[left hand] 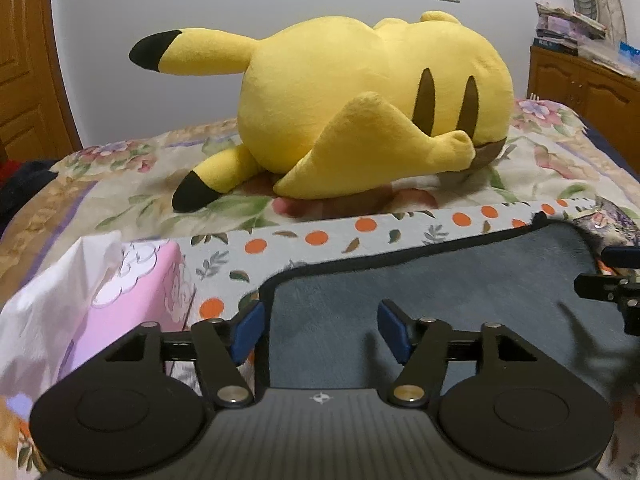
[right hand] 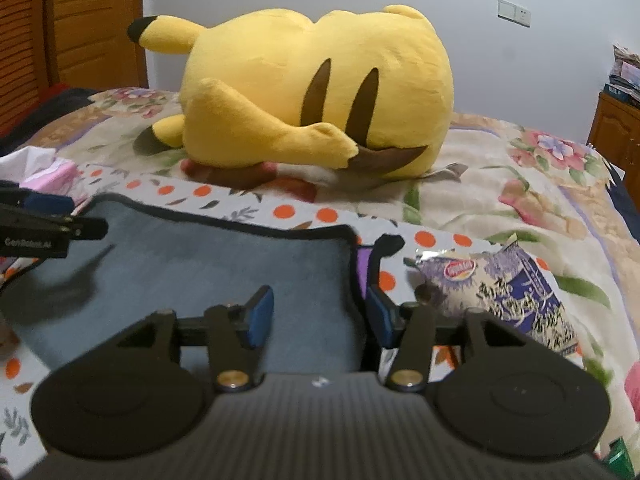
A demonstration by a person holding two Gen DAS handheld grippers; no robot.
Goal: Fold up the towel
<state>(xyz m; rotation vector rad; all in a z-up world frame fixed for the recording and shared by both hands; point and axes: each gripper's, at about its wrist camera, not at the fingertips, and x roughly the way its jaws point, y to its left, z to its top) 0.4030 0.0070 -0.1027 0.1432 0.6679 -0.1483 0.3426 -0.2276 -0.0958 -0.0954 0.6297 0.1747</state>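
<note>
A grey-blue towel (left hand: 440, 300) with a dark hem lies flat on a white cloth with orange dots (left hand: 320, 236) on the bed. My left gripper (left hand: 322, 330) is open over the towel's left edge, with nothing between its blue pads. The towel also shows in the right wrist view (right hand: 200, 264). My right gripper (right hand: 320, 316) is open over the towel's right edge, its right pad beside the dark hem. Each gripper shows at the edge of the other's view.
A big yellow plush toy (left hand: 360, 108) lies on the floral bedspread (left hand: 120, 184) behind the towel. A pink and white bag (left hand: 100, 300) sits left of the towel. A snack packet (right hand: 512, 292) lies right of it. A wooden cabinet (left hand: 580, 84) stands at the far right.
</note>
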